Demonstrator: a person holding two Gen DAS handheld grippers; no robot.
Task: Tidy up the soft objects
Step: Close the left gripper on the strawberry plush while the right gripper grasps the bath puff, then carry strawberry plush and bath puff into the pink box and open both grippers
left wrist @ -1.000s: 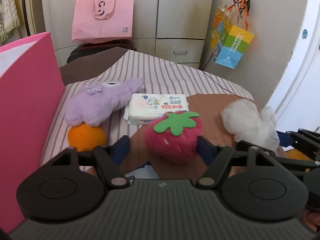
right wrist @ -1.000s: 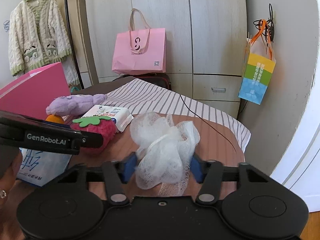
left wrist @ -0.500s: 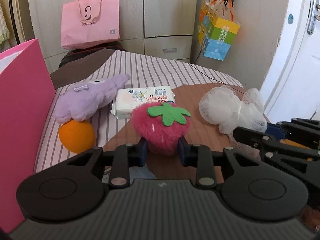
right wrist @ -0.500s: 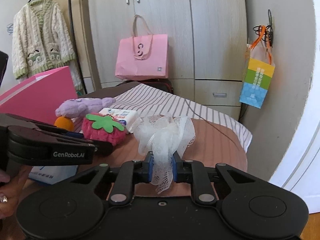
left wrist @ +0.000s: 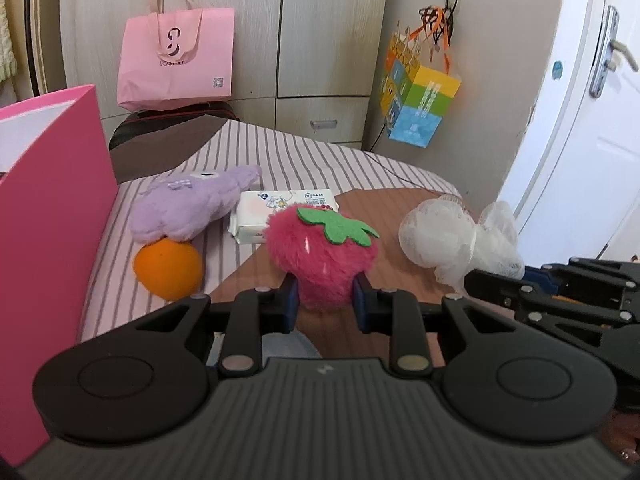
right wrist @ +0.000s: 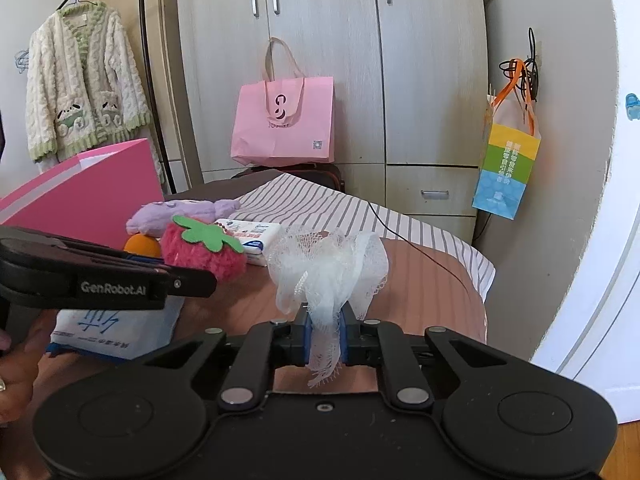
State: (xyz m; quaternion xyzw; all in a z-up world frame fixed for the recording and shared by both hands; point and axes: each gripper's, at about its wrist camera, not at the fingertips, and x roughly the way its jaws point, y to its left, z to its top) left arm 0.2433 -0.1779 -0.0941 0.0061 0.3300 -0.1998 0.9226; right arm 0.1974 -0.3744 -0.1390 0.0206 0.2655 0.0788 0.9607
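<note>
Left wrist view: your left gripper (left wrist: 324,300) jaws pinch the fuzzy strawberry plush (left wrist: 320,256); the right gripper (right wrist: 325,330) jaws pinch the white mesh pouf (right wrist: 326,268), apparently lifted above the brown desk (right wrist: 432,280).

Fluffy pink strawberry plush (left wrist: 320,258) and white mesh pouf (right wrist: 326,268), each claw-pinched.

Bright daylight fills both views; fisheye bending curves the door (left wrist: 580,152) and wardrobe (right wrist: 320,60), corners vignette black, everything reasonably sharp throughout
</note>
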